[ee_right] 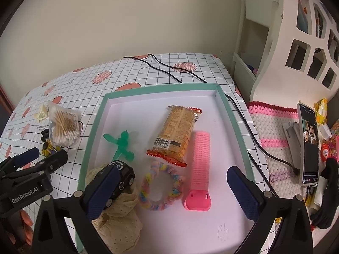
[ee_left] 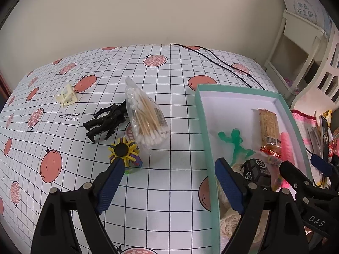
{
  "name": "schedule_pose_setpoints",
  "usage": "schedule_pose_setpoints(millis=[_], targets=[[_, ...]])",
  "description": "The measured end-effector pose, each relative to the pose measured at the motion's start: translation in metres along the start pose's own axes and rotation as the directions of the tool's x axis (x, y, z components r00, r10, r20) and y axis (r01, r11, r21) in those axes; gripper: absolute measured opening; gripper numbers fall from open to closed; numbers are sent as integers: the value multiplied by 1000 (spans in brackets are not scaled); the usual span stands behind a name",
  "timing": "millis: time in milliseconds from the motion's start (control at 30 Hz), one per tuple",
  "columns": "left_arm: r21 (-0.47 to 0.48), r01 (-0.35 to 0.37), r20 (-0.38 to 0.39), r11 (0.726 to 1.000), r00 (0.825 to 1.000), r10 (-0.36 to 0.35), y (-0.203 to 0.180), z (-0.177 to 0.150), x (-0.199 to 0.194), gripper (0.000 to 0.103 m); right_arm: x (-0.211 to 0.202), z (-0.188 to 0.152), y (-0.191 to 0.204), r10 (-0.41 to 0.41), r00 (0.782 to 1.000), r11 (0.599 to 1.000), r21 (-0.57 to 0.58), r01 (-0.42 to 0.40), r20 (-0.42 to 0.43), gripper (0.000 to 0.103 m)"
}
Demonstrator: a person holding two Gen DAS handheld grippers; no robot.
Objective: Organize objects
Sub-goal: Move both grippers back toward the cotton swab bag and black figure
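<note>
Teal tray [ee_right: 233, 114] rim runs between both grippers (jaws spread, empty); swabs [ee_left: 146, 118] at eleven o'clock of left gripper [ee_left: 169, 175]; right gripper [ee_right: 171, 182] over tray.

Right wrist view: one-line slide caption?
Open right gripper above teal tray holding snack pack, pink roller, scrunchie, green figure, toy car.

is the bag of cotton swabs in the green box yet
No, the bag of cotton swabs lies on the tablecloth, left of the green box.
</note>
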State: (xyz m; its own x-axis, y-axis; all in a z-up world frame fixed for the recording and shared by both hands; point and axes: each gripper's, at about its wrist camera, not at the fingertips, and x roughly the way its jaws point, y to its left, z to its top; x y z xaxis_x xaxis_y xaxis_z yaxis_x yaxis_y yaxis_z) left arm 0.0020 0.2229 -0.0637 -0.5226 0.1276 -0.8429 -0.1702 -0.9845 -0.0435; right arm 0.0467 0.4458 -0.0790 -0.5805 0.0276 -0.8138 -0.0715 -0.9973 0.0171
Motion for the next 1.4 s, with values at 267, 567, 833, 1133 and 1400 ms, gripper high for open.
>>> schedule_pose_setpoints(millis=[267,567,833,1133,1400], targets=[[-30,17,3,999,1000,-16,6,1,1,89,2,-1,0,2,1000,1000,-8,-2,-4,103],[-50,23,30,998,999,-22,16,4,-2,89,-5,5,8,45,997,999,16,-46,58,103],[-94,15,37,995,999,-12,39,7,-3,89,-9,7,29,48,994,998,-36,-45,98,103],[-126,-5,32,992,999,9,63,8,-2,89,-13,12,61,62,989,995,-82,-51,136,103],[-149,-20,22,989,999,23,88,9,0,89,-8,14,89,97,989,991,-98,-87,110,103]])
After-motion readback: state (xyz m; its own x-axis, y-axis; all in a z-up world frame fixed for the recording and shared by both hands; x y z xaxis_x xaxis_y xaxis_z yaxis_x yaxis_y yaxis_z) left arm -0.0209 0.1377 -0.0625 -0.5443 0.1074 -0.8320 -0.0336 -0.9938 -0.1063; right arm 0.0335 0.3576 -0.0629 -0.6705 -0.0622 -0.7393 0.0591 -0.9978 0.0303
